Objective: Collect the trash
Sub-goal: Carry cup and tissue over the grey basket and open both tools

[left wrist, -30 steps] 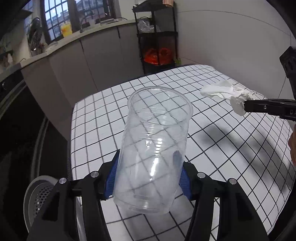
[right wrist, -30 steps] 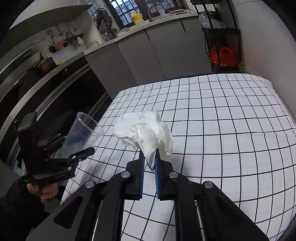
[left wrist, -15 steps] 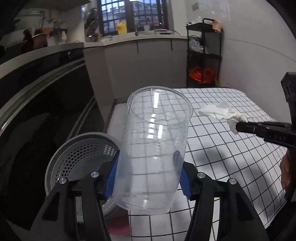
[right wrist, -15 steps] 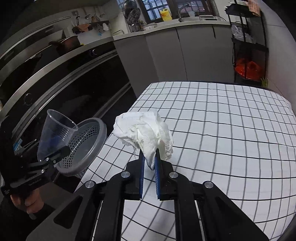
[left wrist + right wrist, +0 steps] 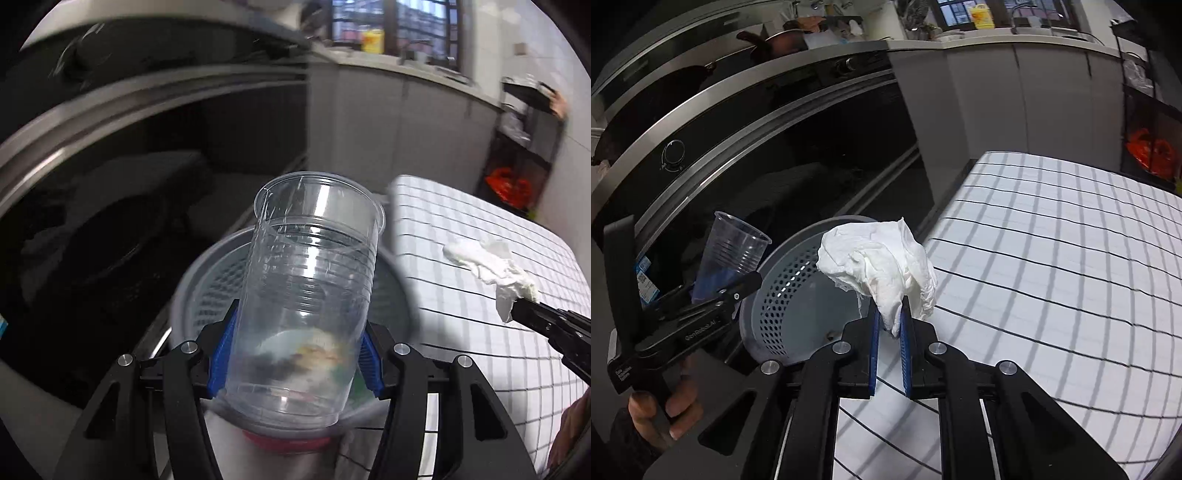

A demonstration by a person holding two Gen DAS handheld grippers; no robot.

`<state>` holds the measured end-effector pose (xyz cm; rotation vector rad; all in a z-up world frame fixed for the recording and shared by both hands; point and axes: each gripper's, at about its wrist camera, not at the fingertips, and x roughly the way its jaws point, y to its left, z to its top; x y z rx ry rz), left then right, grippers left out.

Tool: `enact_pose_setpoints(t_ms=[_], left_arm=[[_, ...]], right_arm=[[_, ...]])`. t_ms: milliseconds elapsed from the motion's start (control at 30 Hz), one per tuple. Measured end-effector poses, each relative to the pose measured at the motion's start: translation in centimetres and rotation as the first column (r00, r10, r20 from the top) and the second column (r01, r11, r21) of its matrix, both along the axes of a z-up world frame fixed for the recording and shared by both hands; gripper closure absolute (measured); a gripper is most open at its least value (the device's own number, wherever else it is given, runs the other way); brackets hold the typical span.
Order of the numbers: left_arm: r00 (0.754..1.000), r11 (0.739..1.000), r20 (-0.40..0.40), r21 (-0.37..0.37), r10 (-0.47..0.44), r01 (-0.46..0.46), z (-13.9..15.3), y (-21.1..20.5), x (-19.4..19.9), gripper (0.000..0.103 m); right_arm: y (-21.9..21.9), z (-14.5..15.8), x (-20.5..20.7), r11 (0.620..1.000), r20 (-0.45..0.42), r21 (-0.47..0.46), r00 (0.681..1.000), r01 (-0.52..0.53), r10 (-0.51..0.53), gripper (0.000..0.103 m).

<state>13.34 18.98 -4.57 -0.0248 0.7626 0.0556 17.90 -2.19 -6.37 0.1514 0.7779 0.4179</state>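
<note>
Transport step: left claw clamps the clear cup, right claw pinches the crumpled tissue. Next, position both above the grey bin and release.

The left hand-held gripper clamps a clear plastic cup over a grey perforated bin beside the checked counter. To the right, the other hand-held gripper pinches a crumpled white tissue.
</note>
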Motion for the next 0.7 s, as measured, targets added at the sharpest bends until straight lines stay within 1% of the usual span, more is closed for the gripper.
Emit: enact_pose_setpoints(t_ms=[100,233,333,467,567,667,700], left_arm=[[0.998,0.998,-0.032,-0.015,0.053,-0.053,-0.7,1.8,0.7,0.048],[0.995,0.995,-0.013,0.014,0.101,-0.100,-0.7,2.6,0.7,0.048],[0.993,0.994,-0.013,0.005,0.113,-0.113,-0.7,3.0,0.6,0.048],[0.993,0.993,-0.022,0.014,0.117,-0.117,-1.0,3.1,0.5,0.047],[0.993,0.993,-0.030,0.010,0.114,-0.113,-1.2,2.9,1.0,0.046],[0.992,0.993,-0.040,-0.004,0.121,-0.121,-1.3,3.1,1.4,0.046],[0.991,0.992,-0.043,-0.007,0.125,-0.126,-1.3,3.2,1.5,0.045]], right_arm=[[2.5,-0.2,1.0,0.999,0.010,-0.036,1.000,-0.028,0.028,0.093],[5.3,-0.5,2.2,0.995,0.021,-0.074,0.998,-0.060,0.061,0.093],[6.5,-1.0,2.8,0.993,0.020,-0.094,0.997,-0.074,0.076,0.093],[7.6,-1.5,3.5,0.990,0.006,-0.112,0.996,-0.087,0.088,0.093],[8.0,-2.0,3.6,0.988,-0.008,-0.124,0.995,-0.095,0.094,0.093],[8.3,-2.1,3.6,0.986,-0.004,-0.138,0.996,-0.093,0.093,0.093],[8.3,-2.1,3.6,0.986,-0.001,-0.139,0.996,-0.092,0.093,0.091]])
